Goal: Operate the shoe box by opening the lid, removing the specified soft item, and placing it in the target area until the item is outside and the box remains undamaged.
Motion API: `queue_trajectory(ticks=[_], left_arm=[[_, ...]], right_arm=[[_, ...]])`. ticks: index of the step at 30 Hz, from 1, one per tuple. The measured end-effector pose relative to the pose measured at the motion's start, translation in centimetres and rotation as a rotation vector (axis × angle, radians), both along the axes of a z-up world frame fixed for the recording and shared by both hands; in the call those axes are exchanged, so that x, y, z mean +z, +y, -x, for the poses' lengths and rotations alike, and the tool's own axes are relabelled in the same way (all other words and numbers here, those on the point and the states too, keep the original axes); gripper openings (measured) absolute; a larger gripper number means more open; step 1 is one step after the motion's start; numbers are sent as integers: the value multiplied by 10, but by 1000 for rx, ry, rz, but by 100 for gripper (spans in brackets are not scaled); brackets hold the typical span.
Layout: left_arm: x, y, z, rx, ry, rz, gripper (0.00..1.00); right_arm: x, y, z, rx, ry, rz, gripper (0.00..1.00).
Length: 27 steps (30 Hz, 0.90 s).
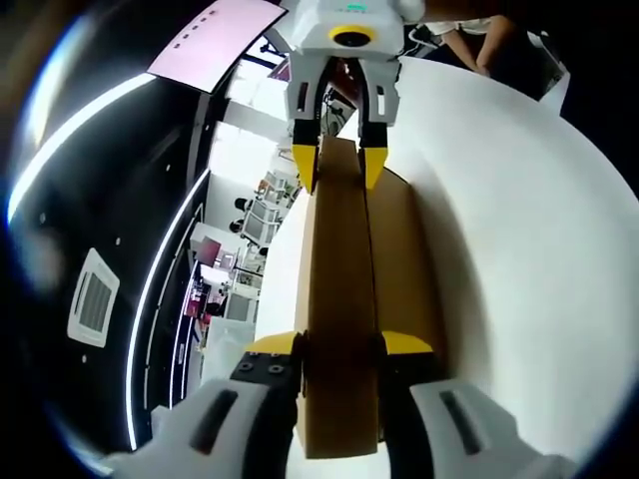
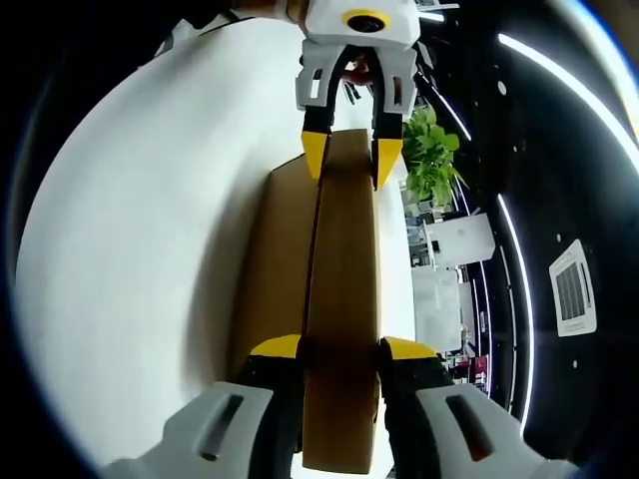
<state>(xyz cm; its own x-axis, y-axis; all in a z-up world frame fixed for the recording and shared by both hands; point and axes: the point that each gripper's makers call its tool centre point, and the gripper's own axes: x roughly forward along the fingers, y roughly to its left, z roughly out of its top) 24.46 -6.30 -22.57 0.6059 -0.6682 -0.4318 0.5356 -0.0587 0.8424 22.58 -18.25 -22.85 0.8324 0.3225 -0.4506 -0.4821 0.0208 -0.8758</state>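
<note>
In the left gripper view, we are looking along our left gripper (image 1: 339, 349), and its yellow-tipped fingers (image 1: 275, 344) are clamping the near end of the brown cardboard lid (image 1: 339, 299) at the bottom centre of the frame. The lid is running up the middle of the picture as a long narrow strip, seen edge-on, and we are holding it against the shoe box (image 1: 404, 259), whose brown side is showing just to the right of the strip. At the top centre, the right gripper (image 1: 339, 170) is reaching in towards us, its yellow tips pinching the far end of the same lid. The white counter (image 1: 519, 249) is curving across the right half of the frame. On the left we are seeing dark ceiling with light strips (image 1: 150, 289) and a square vent (image 1: 92, 297).

In the right gripper view, our right gripper is sitting at the bottom centre, its fingers (image 2: 280, 347) closing on the near end of the lid, which is again climbing the middle of the frame. The box body is lying just left of the strip here, touching it. The left gripper is coming down from the top centre, gripping the far end. The white counter is filling the left side; a green plant (image 2: 431, 155) is showing at the upper right.
</note>
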Motion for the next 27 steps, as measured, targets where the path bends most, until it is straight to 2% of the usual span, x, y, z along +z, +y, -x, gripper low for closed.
queue_trajectory(ticks=[22,27], left_arm=[[4,1,0,-5,20,-4,30],[6,1,-1,-11,47,6,30]], right_arm=[[4,1,0,2,11,5,29],[6,1,0,2,18,-1,29]])
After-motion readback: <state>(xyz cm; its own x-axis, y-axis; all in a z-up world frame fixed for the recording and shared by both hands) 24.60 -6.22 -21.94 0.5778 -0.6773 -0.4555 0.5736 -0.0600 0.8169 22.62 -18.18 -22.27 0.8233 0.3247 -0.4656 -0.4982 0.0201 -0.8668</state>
